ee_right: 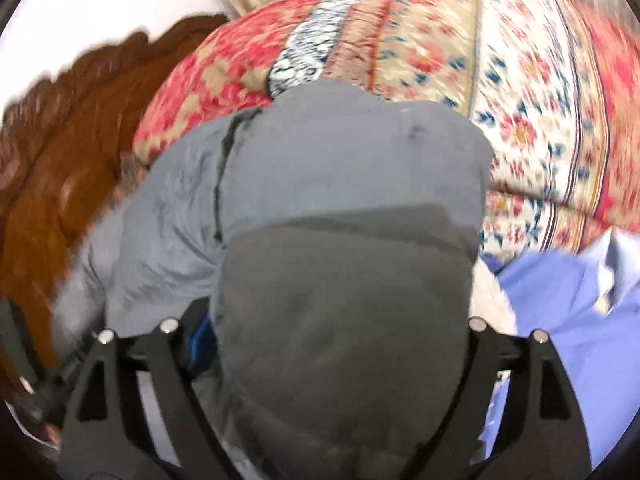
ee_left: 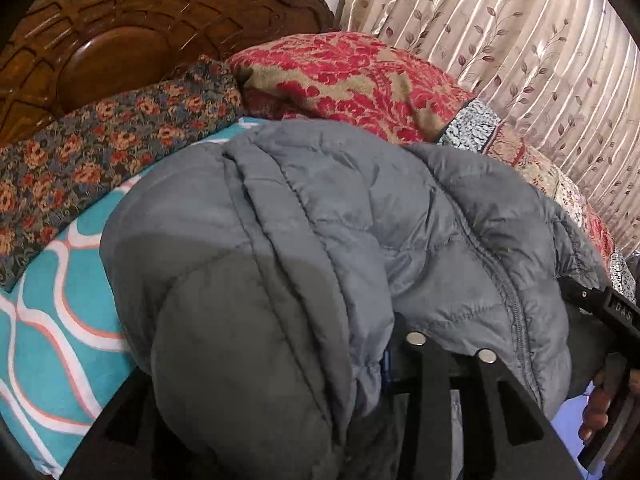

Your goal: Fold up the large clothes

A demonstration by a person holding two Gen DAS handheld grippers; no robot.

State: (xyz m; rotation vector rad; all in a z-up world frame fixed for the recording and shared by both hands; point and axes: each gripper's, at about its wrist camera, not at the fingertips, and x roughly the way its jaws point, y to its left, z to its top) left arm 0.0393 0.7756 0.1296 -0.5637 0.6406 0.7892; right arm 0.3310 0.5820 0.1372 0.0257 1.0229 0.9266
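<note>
A grey quilted puffer jacket (ee_left: 320, 240) lies bunched on the bed. In the left wrist view a thick fold of it drapes over my left gripper (ee_left: 360, 360); only the right finger (ee_left: 452, 380) shows, the other is hidden under the cloth. My right gripper also shows at the right edge of that view (ee_left: 612, 312), against the jacket's side. In the right wrist view the jacket (ee_right: 344, 184) fills the gap between the wide-spread fingers of my right gripper (ee_right: 320, 328), with a dark grey panel bulging between them.
A carved wooden headboard (ee_left: 120, 20) stands behind. A floral pillow (ee_left: 100, 144) and a red patterned quilt (ee_left: 352, 80) lie beyond the jacket. A teal wavy bedsheet (ee_left: 60, 340) is at left. A striped leafy curtain (ee_left: 520, 40) hangs at right. A blue shirt (ee_right: 560, 300) lies at right.
</note>
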